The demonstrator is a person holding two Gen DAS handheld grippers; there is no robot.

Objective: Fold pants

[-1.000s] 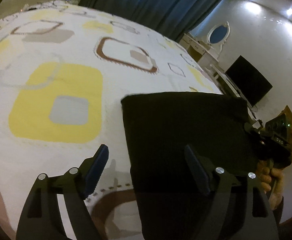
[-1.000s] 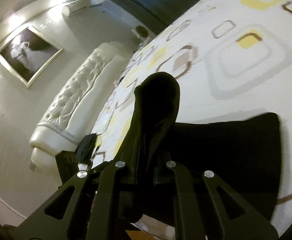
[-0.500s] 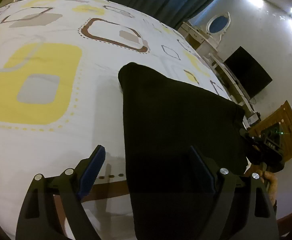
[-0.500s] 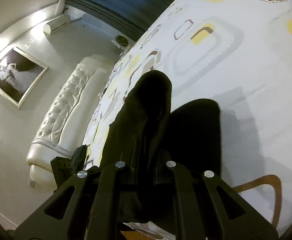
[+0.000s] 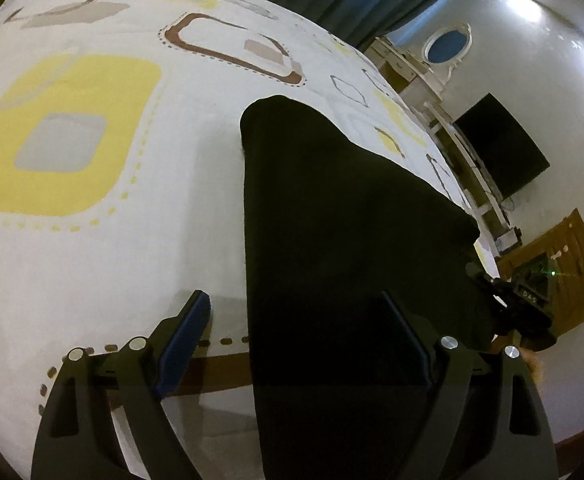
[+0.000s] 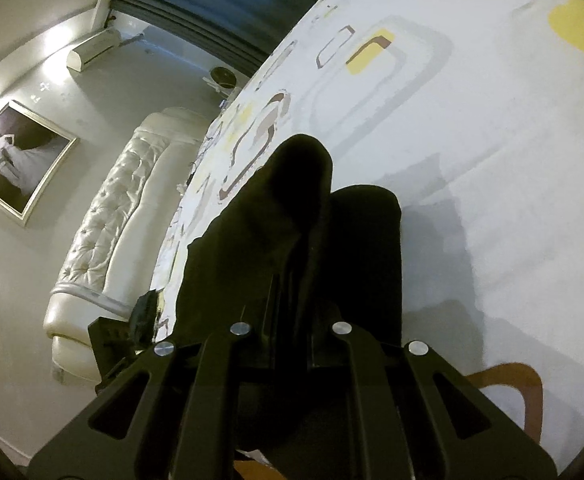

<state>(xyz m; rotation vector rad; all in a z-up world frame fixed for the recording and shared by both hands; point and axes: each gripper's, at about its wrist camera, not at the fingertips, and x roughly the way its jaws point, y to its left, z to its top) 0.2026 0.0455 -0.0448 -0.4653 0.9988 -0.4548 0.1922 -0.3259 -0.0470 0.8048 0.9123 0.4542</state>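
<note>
Black pants (image 5: 332,240) half-lifted off the bed (image 5: 91,240). Right gripper (image 6: 292,292) pinched on a bunched edge; left gripper (image 5: 296,340) wide open, apparently touching nothing. Carry the edge straight across, corners matched.

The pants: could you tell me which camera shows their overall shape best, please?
The left wrist view: the pants show as a broad dark panel on the bedspread. The right wrist view shows only a bunched fold in the right gripper.

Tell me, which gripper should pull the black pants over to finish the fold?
Probably the right gripper: it is shut on the black pants, with an edge lifted off the bed. The left gripper is open, holding nothing.
</note>
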